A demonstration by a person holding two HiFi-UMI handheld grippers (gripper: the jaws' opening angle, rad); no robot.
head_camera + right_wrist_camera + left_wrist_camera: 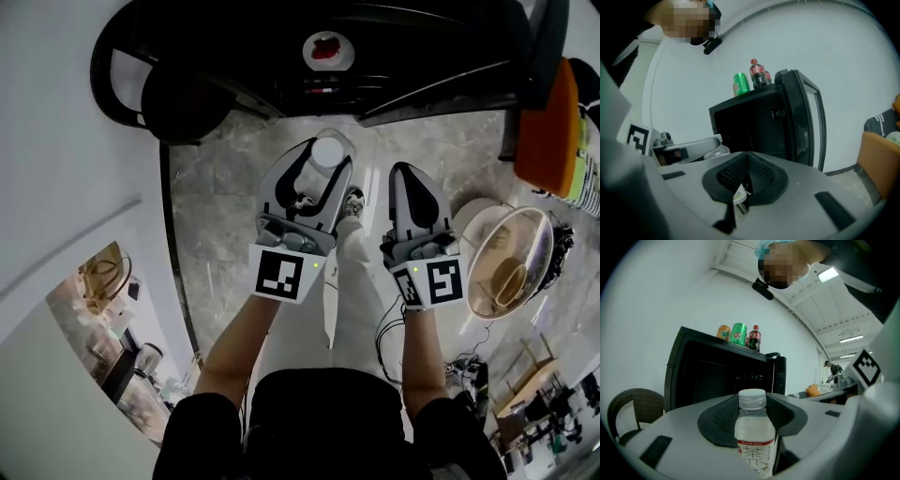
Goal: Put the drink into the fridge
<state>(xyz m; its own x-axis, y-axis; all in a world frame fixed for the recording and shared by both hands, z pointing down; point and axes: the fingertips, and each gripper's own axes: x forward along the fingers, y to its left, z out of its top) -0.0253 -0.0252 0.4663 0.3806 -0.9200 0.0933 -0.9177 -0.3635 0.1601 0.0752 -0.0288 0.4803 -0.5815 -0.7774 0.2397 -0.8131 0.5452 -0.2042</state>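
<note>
A clear drink bottle (pixel 752 432) with a white cap (pixel 328 150) and a red-and-white label stands upright between the jaws of my left gripper (pixel 317 167), which is shut on it. My right gripper (pixel 413 180) is just to its right at about the same height, its jaws closed together with no drink in them (pixel 746 172). Both point at a black fridge (pixel 754 126) ahead, a short way off. Its door (pixel 808 124) stands swung open on the right, and the inside is dark (pixel 717 376).
On the fridge top stand a green can (pixel 738 333), a cola bottle (pixel 754 338) and an orange can (pixel 723 332). A dark wicker chair (pixel 633 408) is left of the fridge. A round basket (pixel 506 258), an orange seat (pixel 548 131) and floor cables (pixel 389 328) lie right.
</note>
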